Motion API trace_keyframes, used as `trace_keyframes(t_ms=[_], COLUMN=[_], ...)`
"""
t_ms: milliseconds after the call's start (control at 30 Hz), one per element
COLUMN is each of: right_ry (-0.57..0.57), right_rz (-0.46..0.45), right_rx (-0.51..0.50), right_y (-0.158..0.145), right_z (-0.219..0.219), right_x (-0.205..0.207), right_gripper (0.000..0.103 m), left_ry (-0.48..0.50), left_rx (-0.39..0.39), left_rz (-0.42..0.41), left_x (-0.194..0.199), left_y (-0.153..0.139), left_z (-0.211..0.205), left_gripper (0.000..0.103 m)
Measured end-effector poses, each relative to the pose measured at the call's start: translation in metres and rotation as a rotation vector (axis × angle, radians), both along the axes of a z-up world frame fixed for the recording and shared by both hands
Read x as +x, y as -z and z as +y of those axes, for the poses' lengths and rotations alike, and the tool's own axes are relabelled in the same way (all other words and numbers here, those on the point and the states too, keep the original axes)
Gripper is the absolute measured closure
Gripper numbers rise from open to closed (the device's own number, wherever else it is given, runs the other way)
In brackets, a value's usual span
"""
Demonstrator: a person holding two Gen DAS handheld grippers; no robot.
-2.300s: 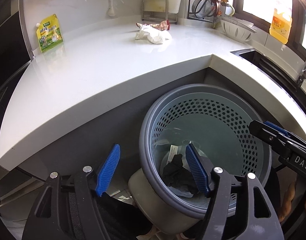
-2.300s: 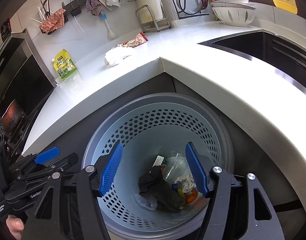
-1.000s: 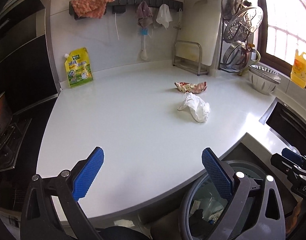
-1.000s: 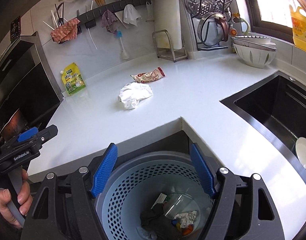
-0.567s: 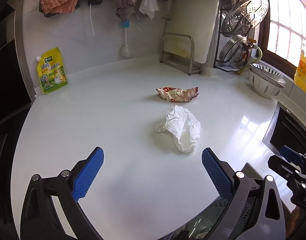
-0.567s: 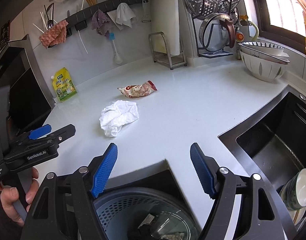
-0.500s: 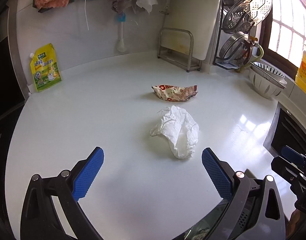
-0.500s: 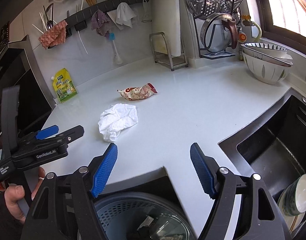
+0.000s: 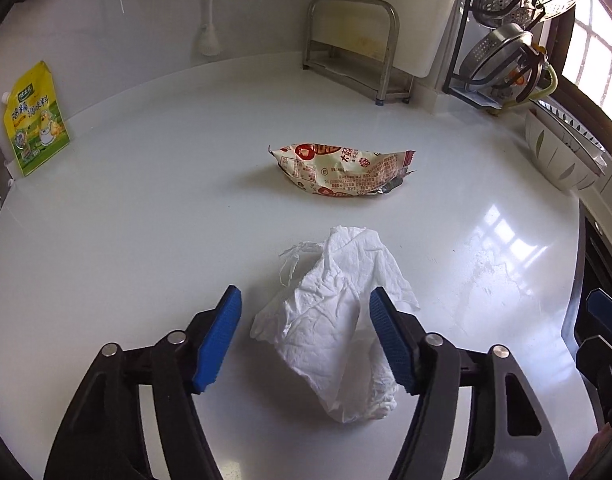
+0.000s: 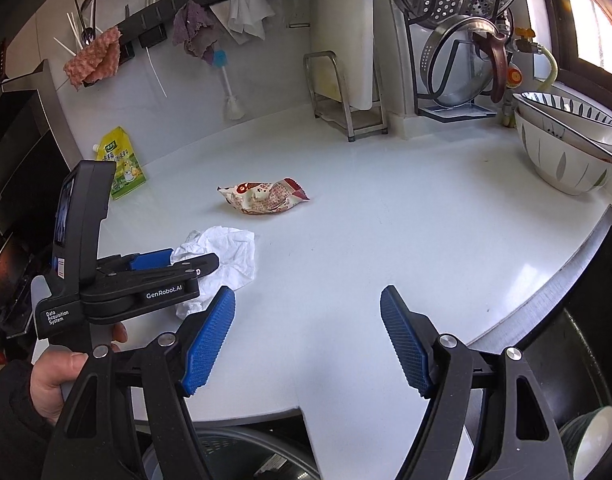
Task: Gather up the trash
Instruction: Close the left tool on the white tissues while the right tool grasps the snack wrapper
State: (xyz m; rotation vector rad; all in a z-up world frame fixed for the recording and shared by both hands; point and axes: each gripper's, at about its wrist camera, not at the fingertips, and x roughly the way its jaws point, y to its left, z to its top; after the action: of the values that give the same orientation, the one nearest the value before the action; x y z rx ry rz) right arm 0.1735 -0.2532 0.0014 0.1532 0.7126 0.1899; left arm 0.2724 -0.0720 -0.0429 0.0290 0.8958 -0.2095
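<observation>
A crumpled white tissue [image 9: 330,320] lies on the white counter [image 9: 146,220], and my left gripper [image 9: 305,294] straddles it. Its jaws are closing; the right blue pad meets the tissue's edge, while a small gap shows at the left pad. A red-and-cream snack wrapper [image 9: 342,174] lies just beyond the tissue. In the right wrist view the left gripper [image 10: 186,258], held by a hand, sits over the tissue [image 10: 230,248], with the wrapper [image 10: 262,196] behind it. My right gripper [image 10: 306,296] hovers open above bare counter, nothing between its fingers. The grey perforated bin's rim [image 10: 226,456] shows below the counter edge.
A yellow pouch [image 9: 34,120] leans on the back wall at the left. A metal stand [image 9: 350,44] and a rack of pot lids [image 10: 458,60] line the back. Stacked bowls [image 10: 566,152] sit at the right, beside the dark sink [image 10: 586,360] with a bowl [image 10: 590,440] in it.
Both grippers moved forward from above the bin to over the counter. The left one dropped down onto the tissue and its jaws narrowed around it. The right one's jaws kept their width.
</observation>
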Motion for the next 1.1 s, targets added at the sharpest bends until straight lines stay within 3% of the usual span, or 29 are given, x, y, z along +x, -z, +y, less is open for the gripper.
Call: trace_keyframes(t_ms=[67, 100, 133, 333, 500, 733, 867, 967, 1100], right_ry=[-0.005, -0.009, -0.016, -0.046, -0.067, -0.100, -0.124, -0.124, -0.145], right_rz=[0.008, 0.012, 0.013, 0.006, 0.004, 0.039, 0.061, 0.064, 0.108], right_rx=[0.001, 0.002, 0.003, -0.009, -0.028, -0.032, -0.040, -0.104, -0.082], right_y=[0.003, 0.005, 0.006, 0.008, 0.010, 0.016, 0.020, 0.024, 0.031], right_z=[0.001, 0.002, 0.003, 0.014, 0.029, 0.050, 0.061, 0.068, 0.067], right_x=[0.011, 0.016, 0.022, 0.062, 0.105, 0.156, 0.174, 0.182, 0.194], right_gripper=[0.031, 0.031, 0.031, 0.031, 0.031, 0.031, 0.031, 0.031, 0.031], left_ry=[0.008, 0.011, 0.019, -0.011, -0.081, -0.154, -0.173, -0.182, -0.172], left_rx=[-0.008, -0.014, -0.024, 0.001, 0.028, 0.058, 0.078, 0.094, 0.096], left_rz=[0.015, 0.008, 0.007, -0.101, -0.184, -0.211, -0.217, -0.240, -0.233], left_x=[0.004, 0.004, 0.004, 0.001, 0.026, 0.054, 0.055, 0.051, 0.051], left_y=[0.004, 0.003, 0.002, -0.023, -0.043, -0.039, -0.036, -0.037, -0.035], left_z=[0.000, 0.001, 0.003, 0.029, 0.055, 0.080, 0.083, 0.083, 0.082], left_gripper=[0.070, 0.086, 0.093, 0.093, 0.093, 0.093, 0.093, 0.093, 0.093])
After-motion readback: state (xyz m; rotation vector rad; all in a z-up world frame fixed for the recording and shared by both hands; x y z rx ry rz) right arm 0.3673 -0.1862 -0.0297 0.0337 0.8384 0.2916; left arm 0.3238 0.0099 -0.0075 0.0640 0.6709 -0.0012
